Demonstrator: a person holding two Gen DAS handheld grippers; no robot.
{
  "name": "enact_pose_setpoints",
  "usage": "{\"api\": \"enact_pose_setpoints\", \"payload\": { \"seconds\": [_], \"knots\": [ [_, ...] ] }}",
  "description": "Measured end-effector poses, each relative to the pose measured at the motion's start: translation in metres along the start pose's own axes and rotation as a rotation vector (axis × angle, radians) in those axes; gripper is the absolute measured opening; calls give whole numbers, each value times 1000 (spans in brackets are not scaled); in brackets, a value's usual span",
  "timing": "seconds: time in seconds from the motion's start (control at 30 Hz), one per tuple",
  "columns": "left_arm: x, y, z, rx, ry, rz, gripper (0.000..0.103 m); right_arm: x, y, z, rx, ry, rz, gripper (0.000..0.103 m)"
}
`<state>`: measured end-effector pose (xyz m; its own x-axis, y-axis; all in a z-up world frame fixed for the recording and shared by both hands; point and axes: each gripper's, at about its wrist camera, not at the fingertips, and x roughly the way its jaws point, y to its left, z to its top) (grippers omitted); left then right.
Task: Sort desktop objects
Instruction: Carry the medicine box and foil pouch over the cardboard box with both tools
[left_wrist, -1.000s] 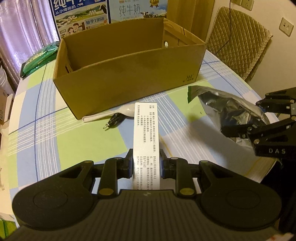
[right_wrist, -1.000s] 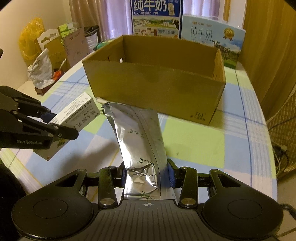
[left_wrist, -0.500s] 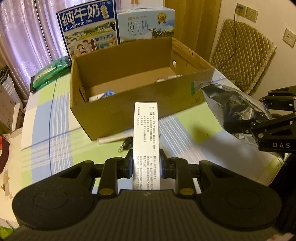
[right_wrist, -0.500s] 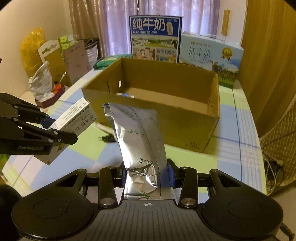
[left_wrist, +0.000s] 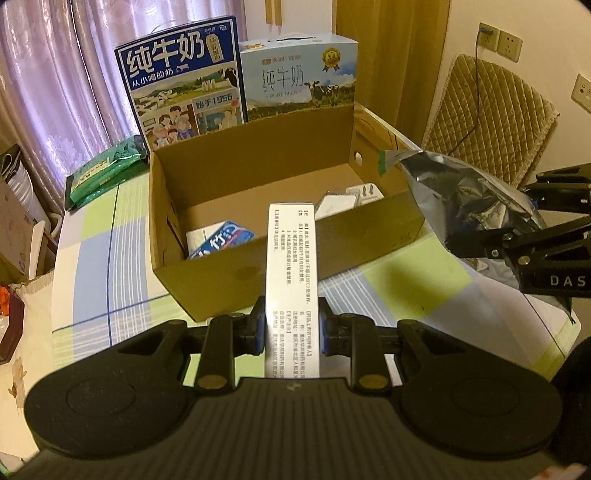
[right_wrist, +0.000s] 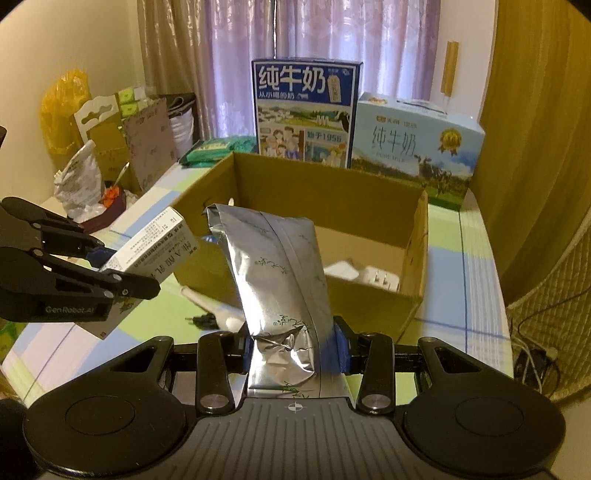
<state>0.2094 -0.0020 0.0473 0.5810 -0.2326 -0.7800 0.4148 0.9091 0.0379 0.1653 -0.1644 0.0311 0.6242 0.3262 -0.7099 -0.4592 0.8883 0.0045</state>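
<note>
A stiff, light white medicine carton (left_wrist: 291, 273) is gripped near its end by the left claw (left_wrist: 291, 328) and a soft, crinkly foil pouch (right_wrist: 280, 280) by the right claw (right_wrist: 293, 347), both held before the open cardboard box (left_wrist: 369, 240)

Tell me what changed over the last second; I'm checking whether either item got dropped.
Both claws rose and came closer to the cardboard box, so its inside now shows. The left claw stays shut on the white carton, the right claw on the silver pouch. Nothing was released; the box and the spoon beside it stayed put.
</note>
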Motion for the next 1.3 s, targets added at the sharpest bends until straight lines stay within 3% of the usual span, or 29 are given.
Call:
{"api": "enact_pose_setpoints", "payload": {
  "seconds": [0.77, 1.3],
  "knots": [
    [57, 29, 77, -43, -66, 4, 22, 55, -50, 76, 18, -56, -11, 38],
    [92, 45, 95, -108, -94, 1, 22, 102, -71, 94, 78, -49, 6, 38]
  ]
}}
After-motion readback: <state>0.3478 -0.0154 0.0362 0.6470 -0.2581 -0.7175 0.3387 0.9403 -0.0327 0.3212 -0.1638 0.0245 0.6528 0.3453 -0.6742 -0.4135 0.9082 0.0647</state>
